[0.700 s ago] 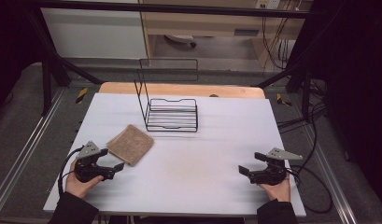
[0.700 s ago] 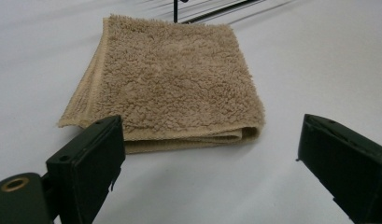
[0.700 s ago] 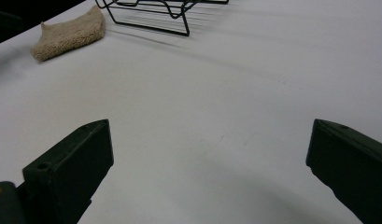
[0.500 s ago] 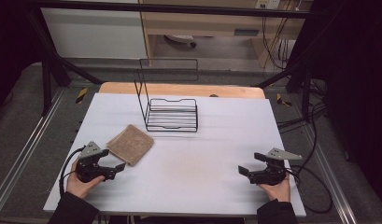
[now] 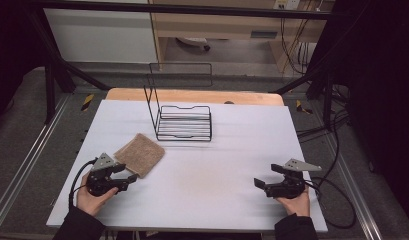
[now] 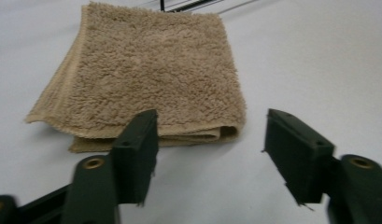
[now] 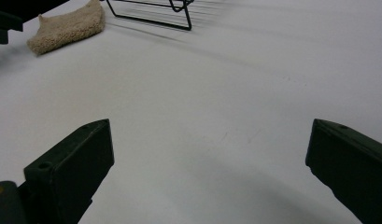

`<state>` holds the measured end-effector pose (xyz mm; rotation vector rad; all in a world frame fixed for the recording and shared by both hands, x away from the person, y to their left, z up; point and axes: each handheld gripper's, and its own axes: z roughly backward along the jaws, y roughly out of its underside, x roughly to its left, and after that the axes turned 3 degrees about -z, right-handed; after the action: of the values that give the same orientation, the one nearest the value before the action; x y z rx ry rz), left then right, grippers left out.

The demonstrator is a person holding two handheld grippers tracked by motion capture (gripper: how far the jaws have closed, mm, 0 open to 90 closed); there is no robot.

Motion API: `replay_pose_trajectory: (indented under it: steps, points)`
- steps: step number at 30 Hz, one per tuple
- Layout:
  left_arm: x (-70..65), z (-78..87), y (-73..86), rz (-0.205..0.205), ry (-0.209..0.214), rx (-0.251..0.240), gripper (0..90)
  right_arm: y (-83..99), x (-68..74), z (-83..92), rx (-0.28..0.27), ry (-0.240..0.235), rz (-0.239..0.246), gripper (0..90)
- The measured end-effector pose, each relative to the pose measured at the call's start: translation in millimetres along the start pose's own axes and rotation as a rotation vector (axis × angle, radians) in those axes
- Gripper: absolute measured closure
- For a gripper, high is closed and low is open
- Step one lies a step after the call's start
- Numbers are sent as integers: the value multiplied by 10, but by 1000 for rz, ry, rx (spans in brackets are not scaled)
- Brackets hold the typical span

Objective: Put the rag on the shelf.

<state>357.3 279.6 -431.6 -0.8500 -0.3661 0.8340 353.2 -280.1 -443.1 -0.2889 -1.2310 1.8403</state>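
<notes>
1. The left gripper (image 5: 128, 176) sits low over the white table (image 5: 217, 170), just before the near corner of the towel (image 5: 140, 154). Its jaws stand partly apart with nothing between them; in the left gripper view (image 6: 211, 140) the towel's folded near edge lies just beyond the tips, untouched.
2. The towel, tan and folded square, lies flat to the front left of the rack (image 5: 184, 122), near it but apart. Its left and near sides face bare table.
3. The rack, black wire with a tall back loop, stands toward the table's far edge, before the wooden strip (image 5: 192, 95).
4. From the towel rightward the table surface is open across to the right gripper (image 5: 264, 179).
5. The right gripper rests well to the right of the towel, near the table's front right edge, jaws spread wide and empty (image 7: 209, 154).
6. No readable writing or brand marks show on anything.
</notes>
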Motion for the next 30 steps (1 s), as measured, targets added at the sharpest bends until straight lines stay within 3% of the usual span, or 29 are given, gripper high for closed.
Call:
replay_pose_trajectory:
  steps: [8, 14, 21, 30]
  points:
    - [-83, -104, -17, 27, 14, 51, 620, 2, 3, -1, 3, 1, -1, 17]
    - [-98, -185, -12, 43, 3, 72, 651, 2, 2, -2, 4, 2, 2, 17]
    - [-88, -266, -19, 62, -18, 51, 639, 4, 5, -6, 6, 1, 1, 17]
    - [-55, -306, -21, 96, -28, 49, 811, 3, 3, -3, 2, 1, 1, 18]
